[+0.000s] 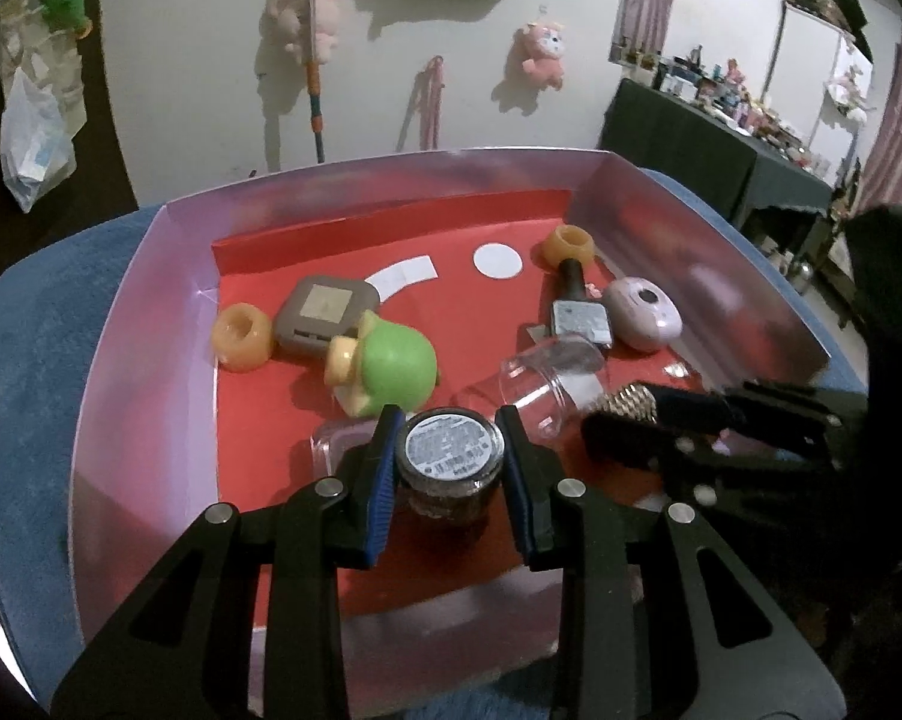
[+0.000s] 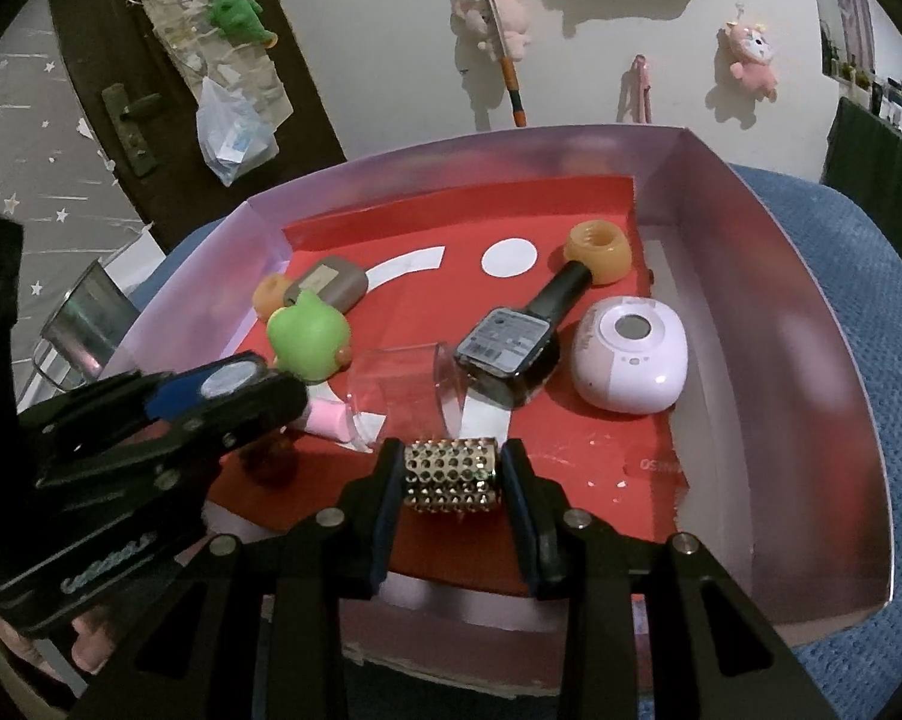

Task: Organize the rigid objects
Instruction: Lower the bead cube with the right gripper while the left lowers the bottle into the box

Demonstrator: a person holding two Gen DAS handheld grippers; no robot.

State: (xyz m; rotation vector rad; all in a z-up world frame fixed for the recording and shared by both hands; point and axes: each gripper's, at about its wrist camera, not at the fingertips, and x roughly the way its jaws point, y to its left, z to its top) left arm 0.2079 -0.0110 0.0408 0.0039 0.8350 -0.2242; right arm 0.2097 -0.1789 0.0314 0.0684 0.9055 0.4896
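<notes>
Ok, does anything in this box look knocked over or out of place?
Yes. The clear plastic cup lies on its side in the middle of the red liner, and the dark bottle beside it is tipped over too. White flecks dot the liner near the front right.

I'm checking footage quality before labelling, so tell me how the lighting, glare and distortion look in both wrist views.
Left wrist view: dim indoor light, fisheye bending the box wall, dark corners, and the clear cup is faint with soft reflections. Right wrist view: same bend, a sheen on the pink case, hard shadows of plush toys on the wall, and the left gripper is slightly blurred.
</notes>
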